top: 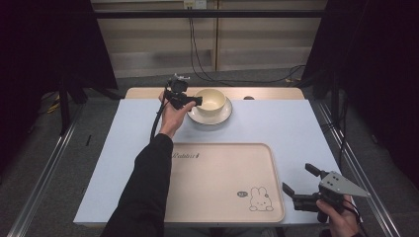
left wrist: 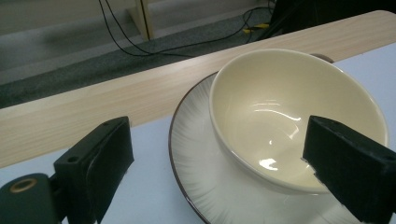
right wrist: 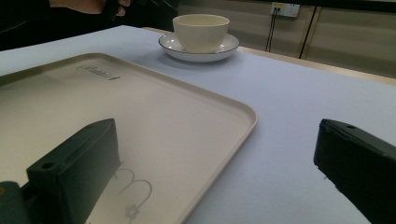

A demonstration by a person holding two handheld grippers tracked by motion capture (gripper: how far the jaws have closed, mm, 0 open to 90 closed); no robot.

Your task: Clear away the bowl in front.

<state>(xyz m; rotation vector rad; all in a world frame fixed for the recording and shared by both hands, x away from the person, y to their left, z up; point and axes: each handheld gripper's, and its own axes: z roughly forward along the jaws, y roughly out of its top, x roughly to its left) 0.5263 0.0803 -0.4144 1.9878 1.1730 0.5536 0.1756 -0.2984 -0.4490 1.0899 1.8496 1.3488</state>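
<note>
Two jaws: left gripper (top: pixel 196 101) gapes wide astride the bowl (top: pixel 211 100) rim, nothing pinched; right gripper (top: pixel 301 183) wide, empty.
Grip: centre the rim, squeeze gently.
Lift: straight off the saucer (top: pixel 225 114).

A black sleeve (top: pixel 143 192) covered the left arm; the black right gripper (top: pixel 299 183) bore a grey three-cornered plate (top: pixel 341 185) with screws.

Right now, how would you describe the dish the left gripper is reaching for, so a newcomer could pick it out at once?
Start at the pale blue table and look past the big beige rectangular tray to the far edge. There a round white saucer with a thin dark rim sits. On it stands the cream glossy bowl, empty, deep-sided and plain, unlike the flat saucer beneath; the left gripper is at its rim.
</note>
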